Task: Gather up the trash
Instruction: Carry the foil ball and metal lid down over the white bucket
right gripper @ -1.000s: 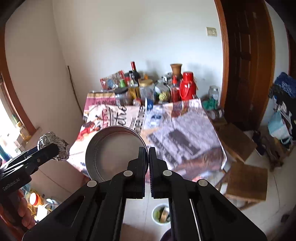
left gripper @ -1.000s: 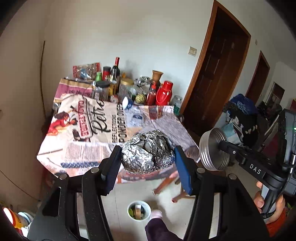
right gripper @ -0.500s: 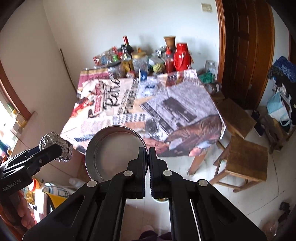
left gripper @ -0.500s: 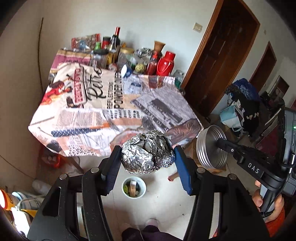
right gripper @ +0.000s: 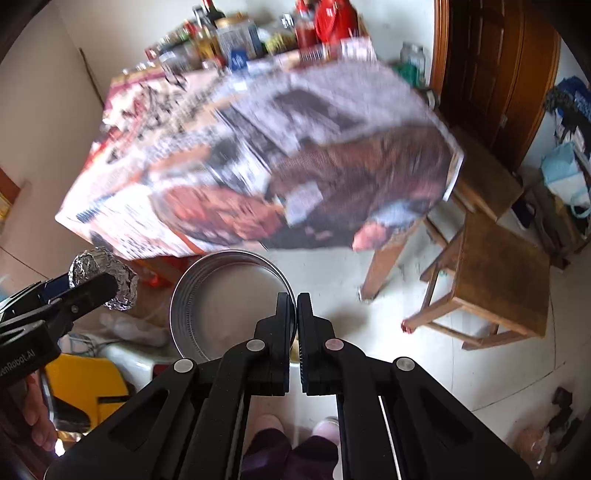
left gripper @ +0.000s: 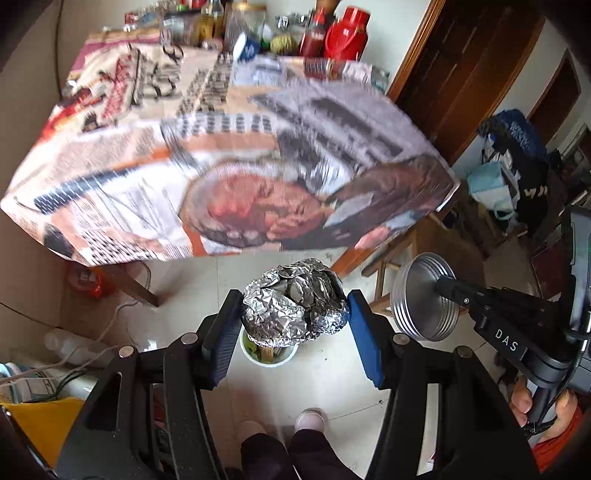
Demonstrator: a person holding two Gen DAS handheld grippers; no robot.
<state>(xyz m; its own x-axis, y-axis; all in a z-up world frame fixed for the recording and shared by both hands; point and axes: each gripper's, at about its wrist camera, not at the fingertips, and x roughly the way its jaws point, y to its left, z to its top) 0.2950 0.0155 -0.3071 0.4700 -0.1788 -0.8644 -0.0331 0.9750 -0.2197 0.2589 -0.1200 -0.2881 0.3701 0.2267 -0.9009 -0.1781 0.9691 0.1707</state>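
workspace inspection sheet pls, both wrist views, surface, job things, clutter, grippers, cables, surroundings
surface: table under a newspaper-print cloth; near part bare, blurred.
job's things: crumpled foil ball between the left gripper's pads; round metal tin lid pinched at its rim by the right gripper; small white bin on the floor right under the foil, scraps inside.
clutter: bottles, jars and a red thermos crowd the table's far edge.
grippers: left gripper shut on the foil ball; right gripper shut on the lid.
cables: white cord across the floor at left.
surroundings: tiled floor, wooden stool, dark wooden door, yellow bag, the person's shoes below.
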